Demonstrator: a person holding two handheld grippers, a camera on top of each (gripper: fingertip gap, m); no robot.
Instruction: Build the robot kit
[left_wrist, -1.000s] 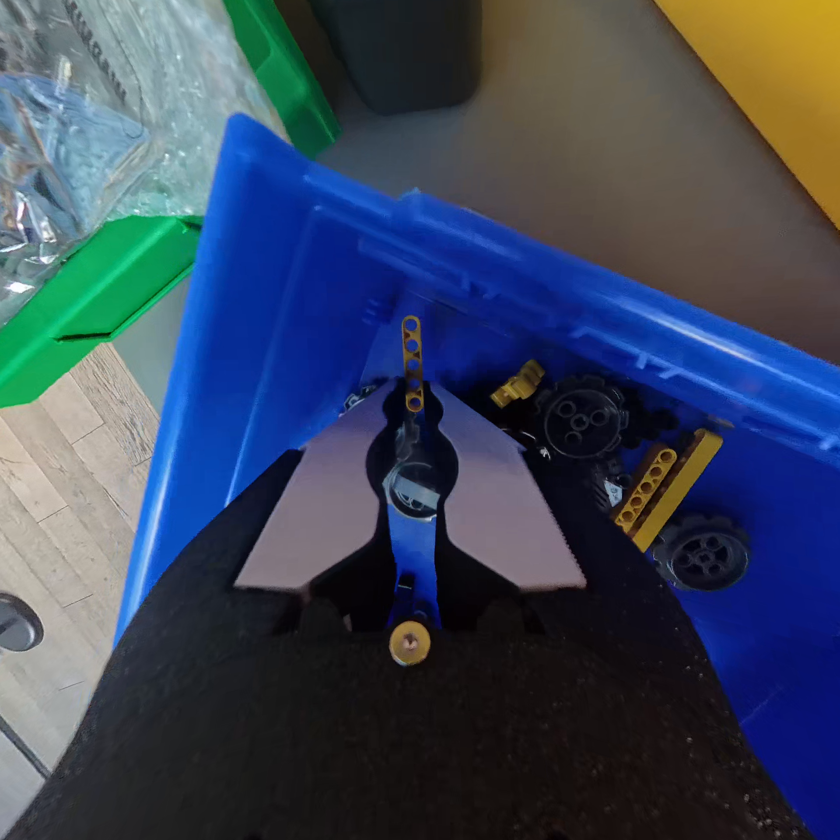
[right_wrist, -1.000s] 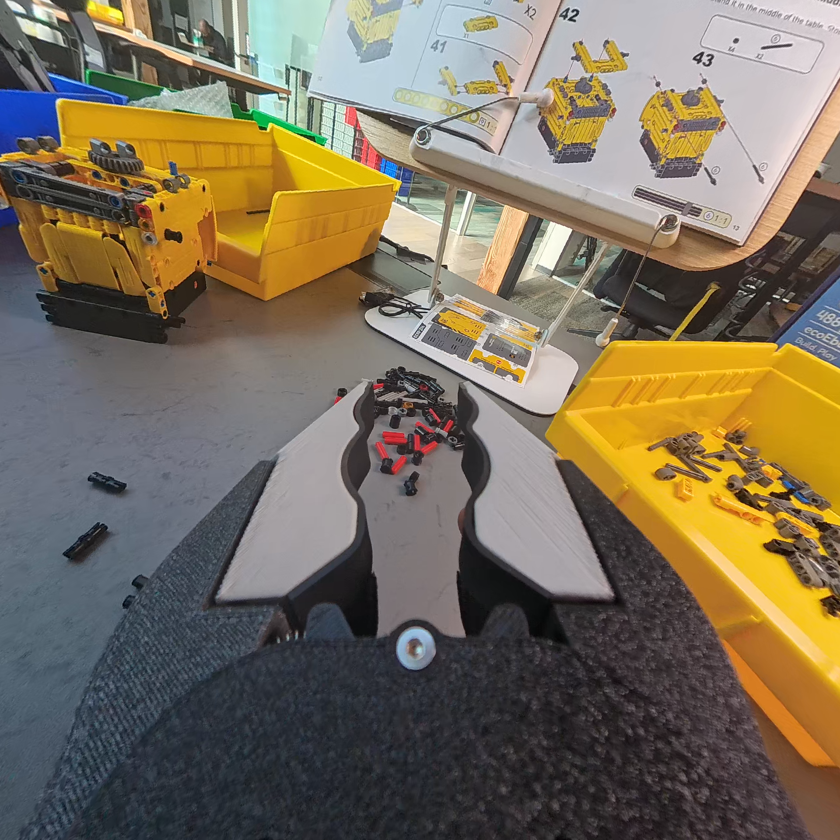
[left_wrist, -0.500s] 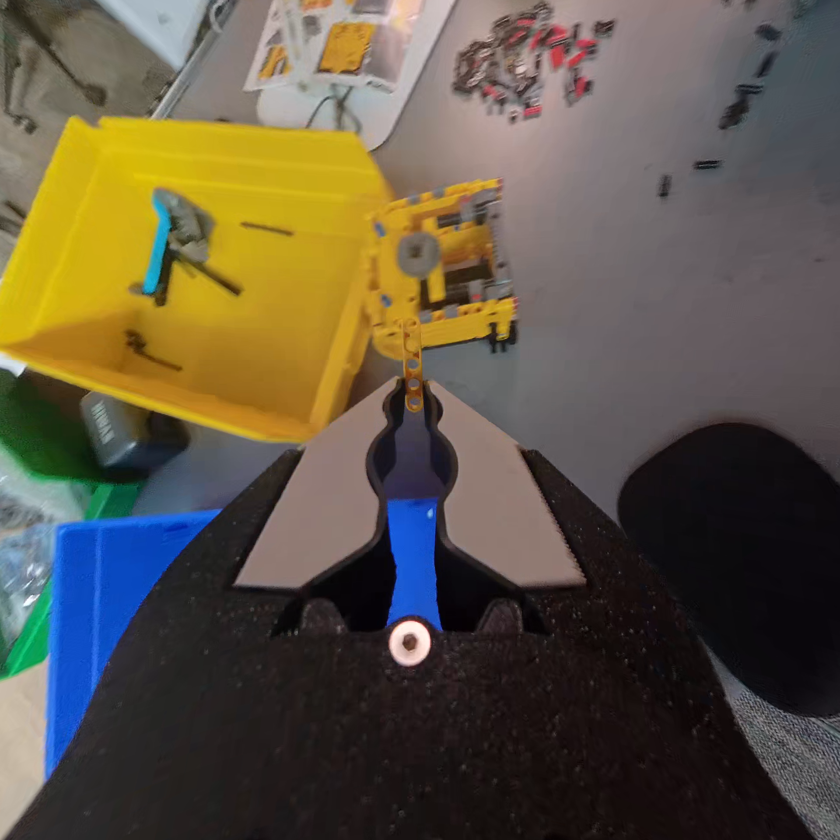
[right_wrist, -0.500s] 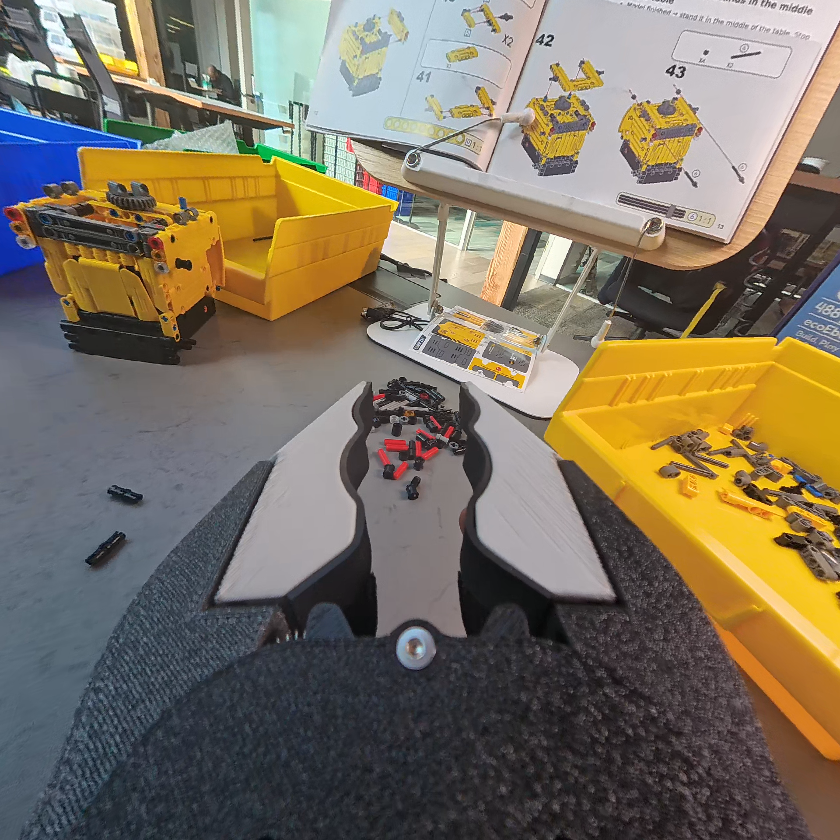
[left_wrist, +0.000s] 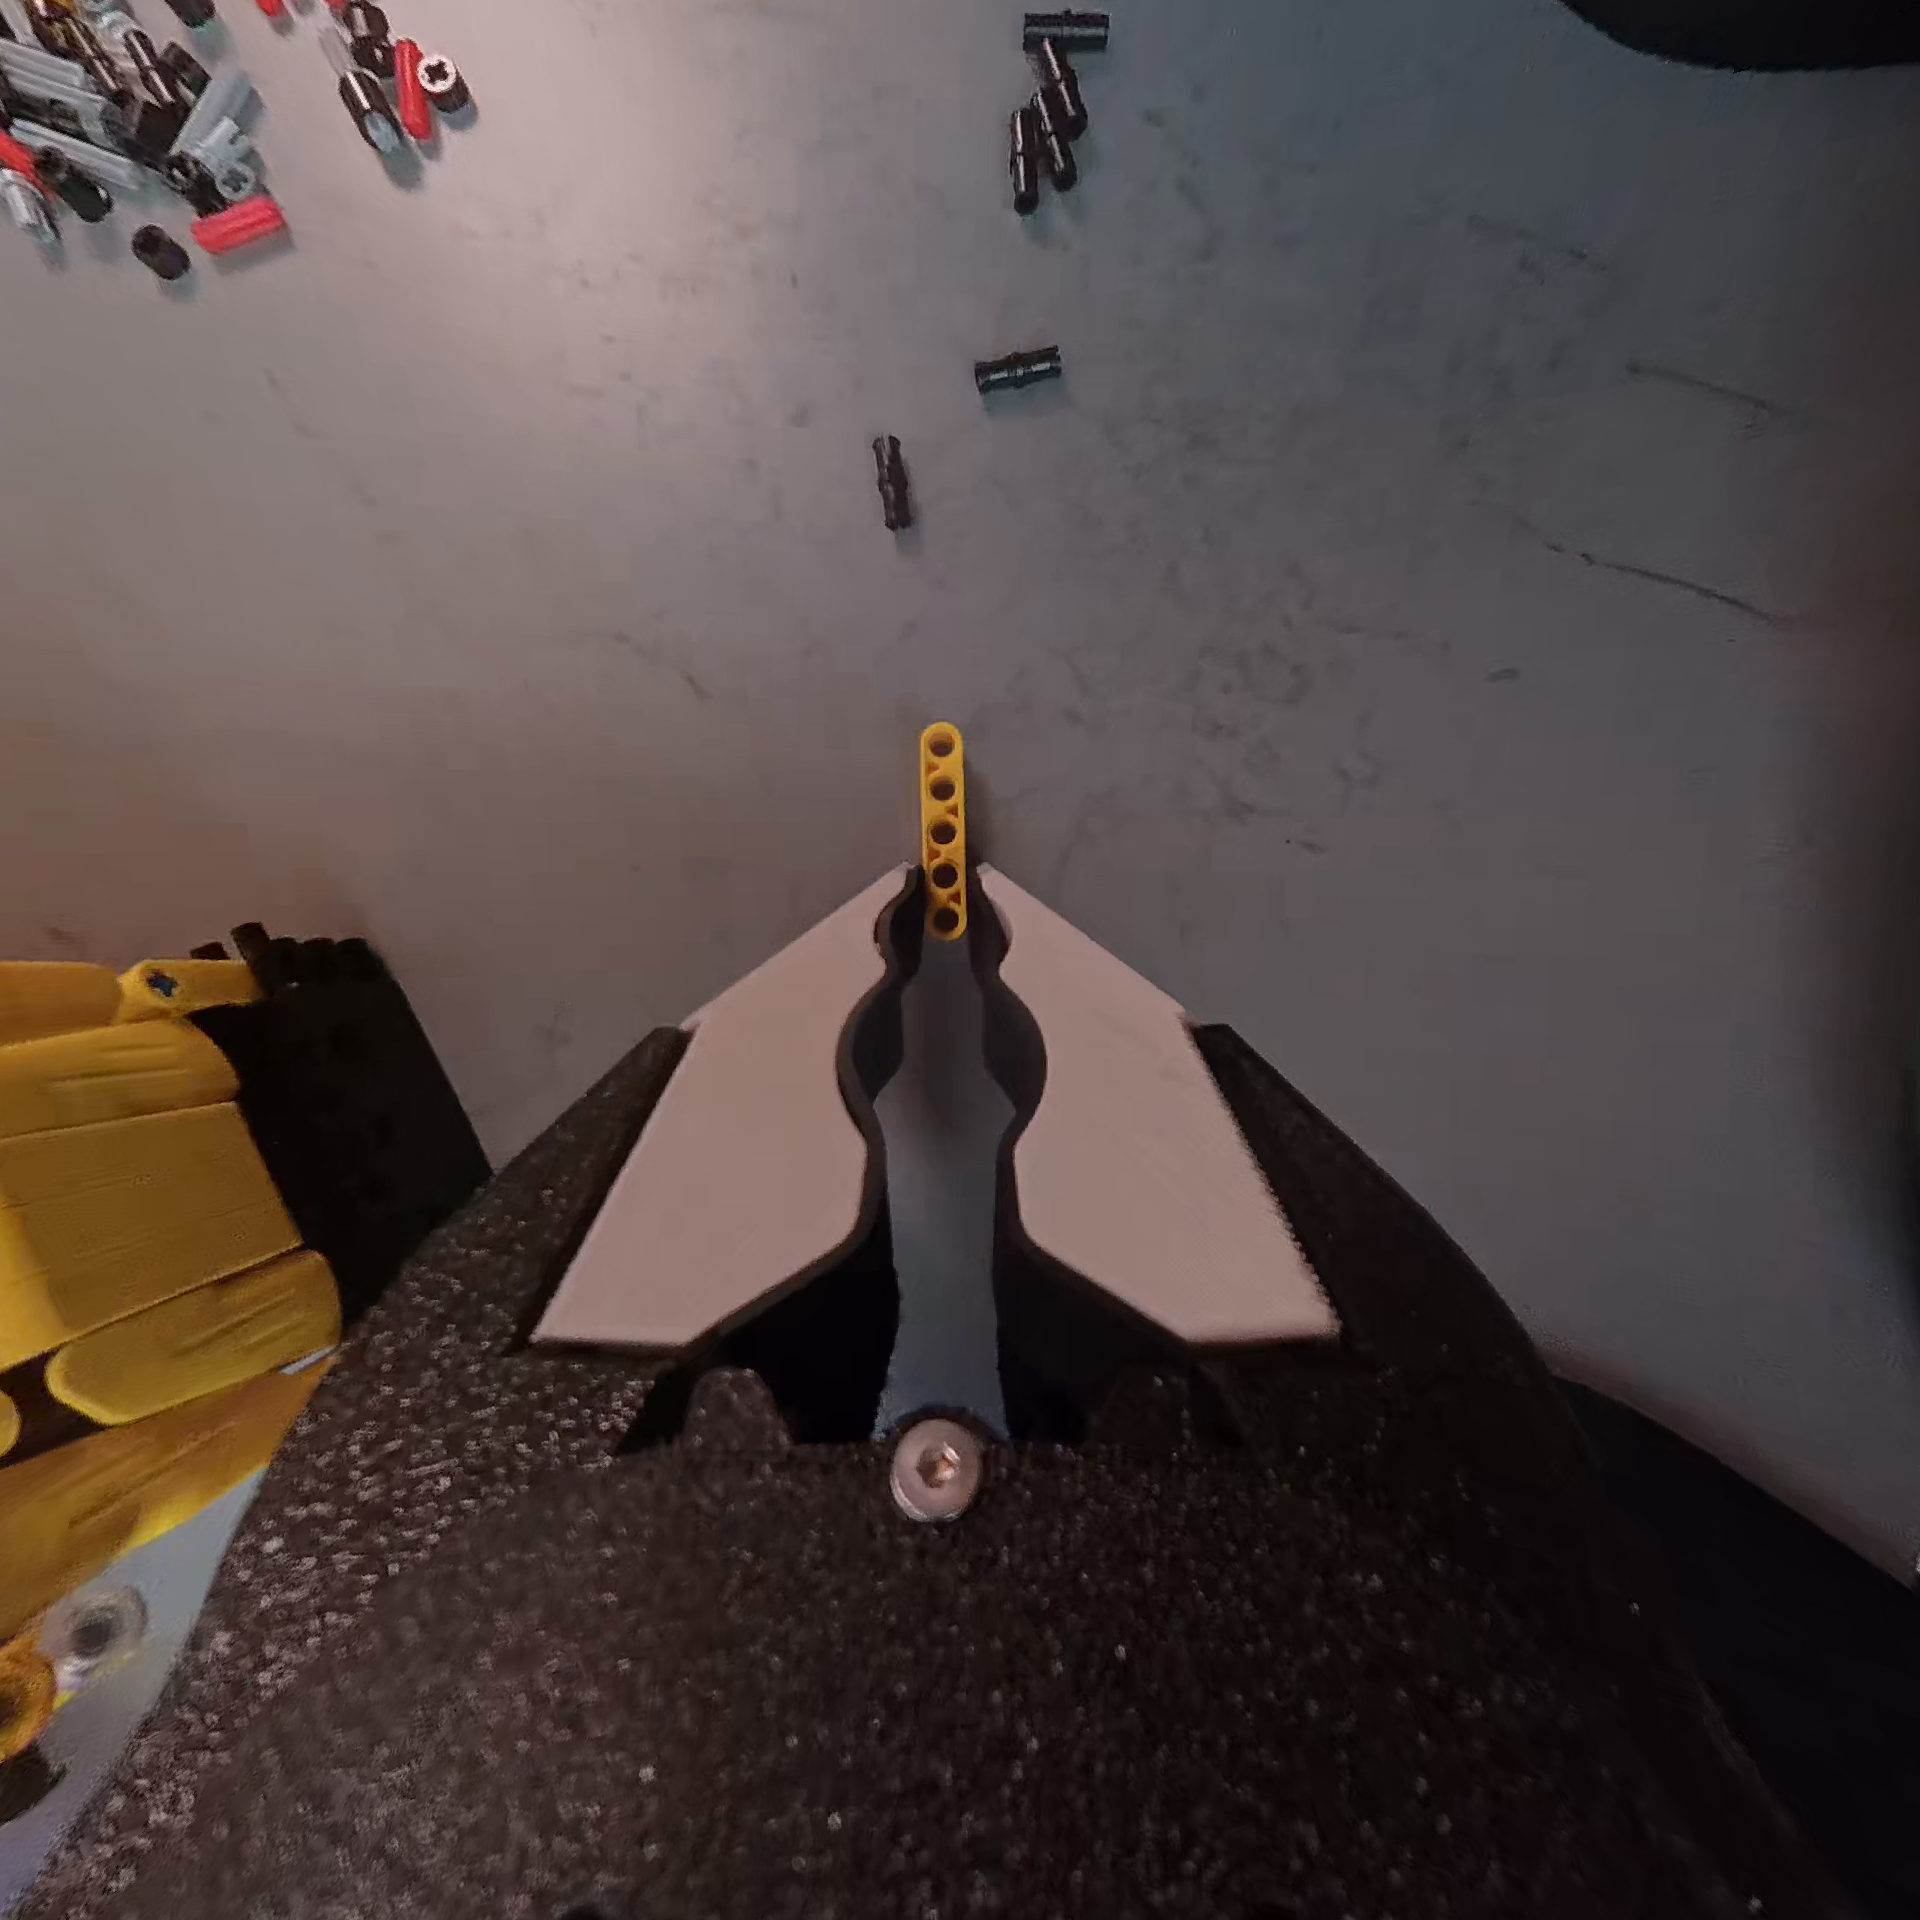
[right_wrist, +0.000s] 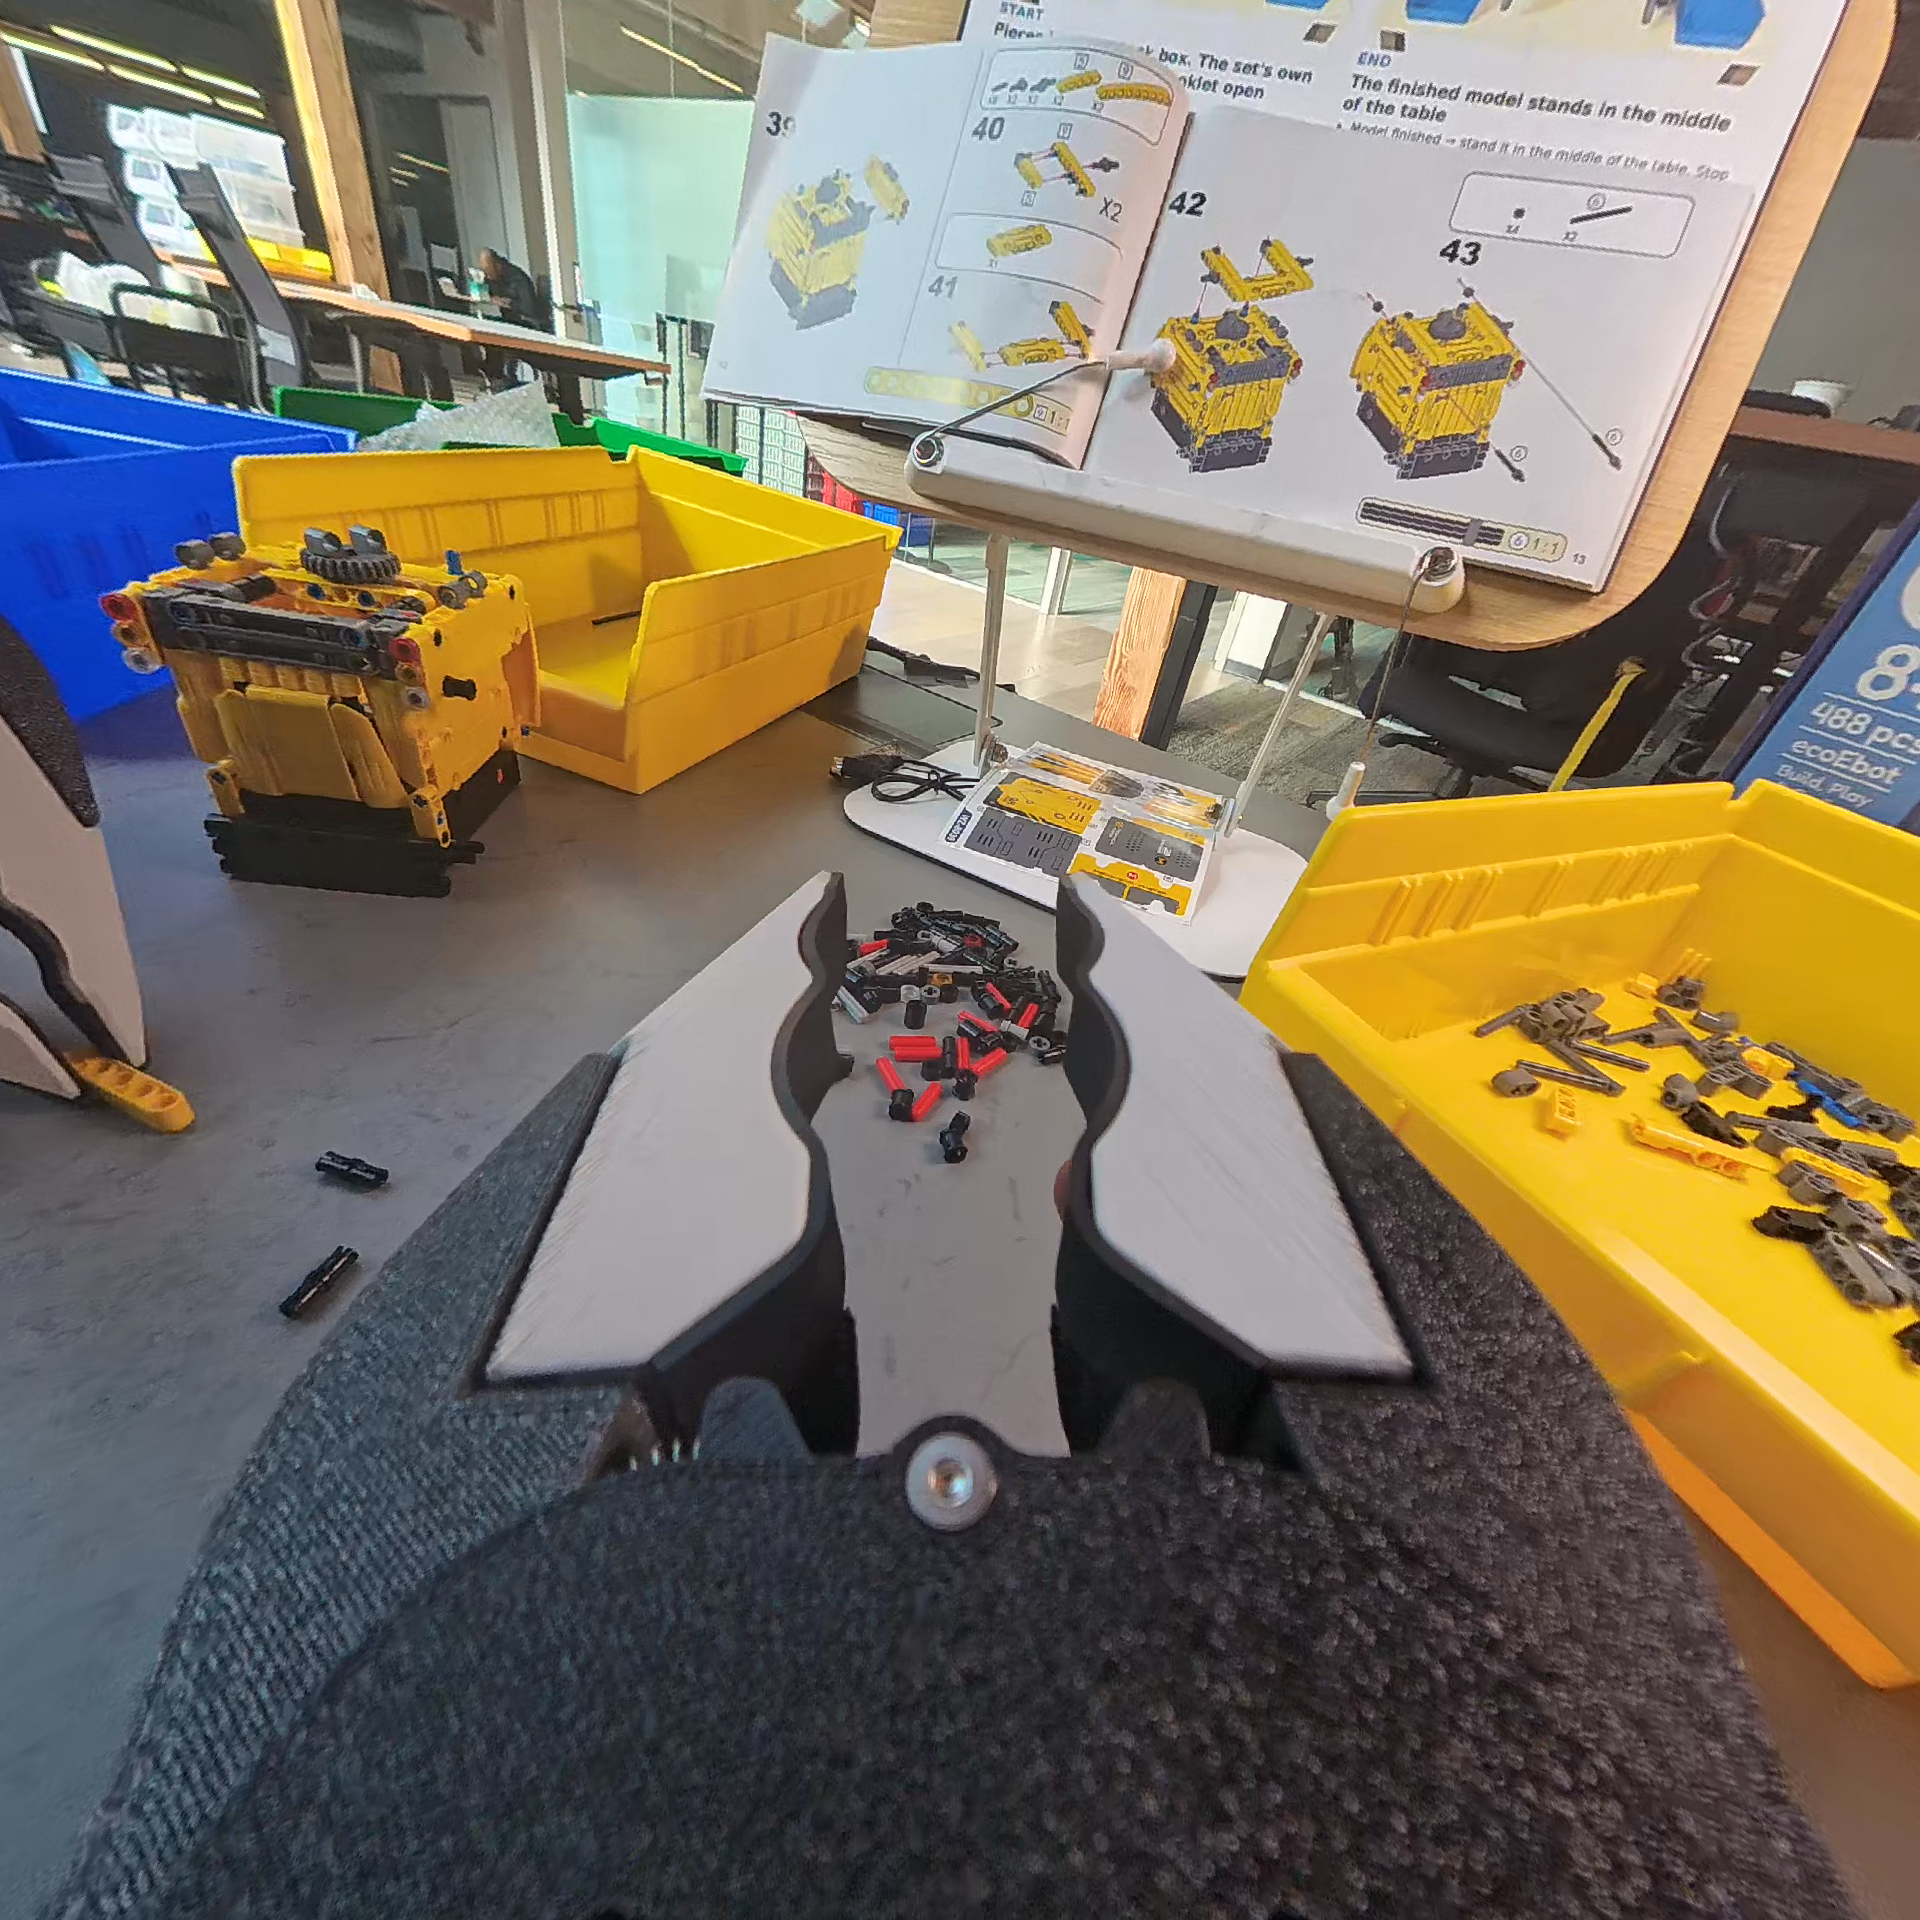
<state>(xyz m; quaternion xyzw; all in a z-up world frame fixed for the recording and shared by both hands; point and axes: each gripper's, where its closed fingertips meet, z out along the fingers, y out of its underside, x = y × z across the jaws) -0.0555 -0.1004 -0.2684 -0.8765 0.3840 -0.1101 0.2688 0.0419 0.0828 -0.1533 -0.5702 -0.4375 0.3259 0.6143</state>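
A yellow beam (left_wrist: 943, 831) is pinched at the very tip of the left gripper (left_wrist: 943, 902), jaws clamped on it, low over the grey tabletop (left_wrist: 1351, 623). The right gripper (right_wrist: 948, 914) is held with jaws apart, empty, small pins (right_wrist: 951, 1023) scattered just ahead.

A grey, lightly scuffed tabletop (right_wrist: 312, 997) fills the foreground. Beyond it, an open workshop holds long desks (right_wrist: 499, 332) with black office chairs (right_wrist: 234, 275), wooden posts (right_wrist: 330, 156) and glass partitions (right_wrist: 644, 229). Strip lights (right_wrist: 145, 52) glow along the dark ceiling. Another black chair (right_wrist: 1538, 707) stands at the right.
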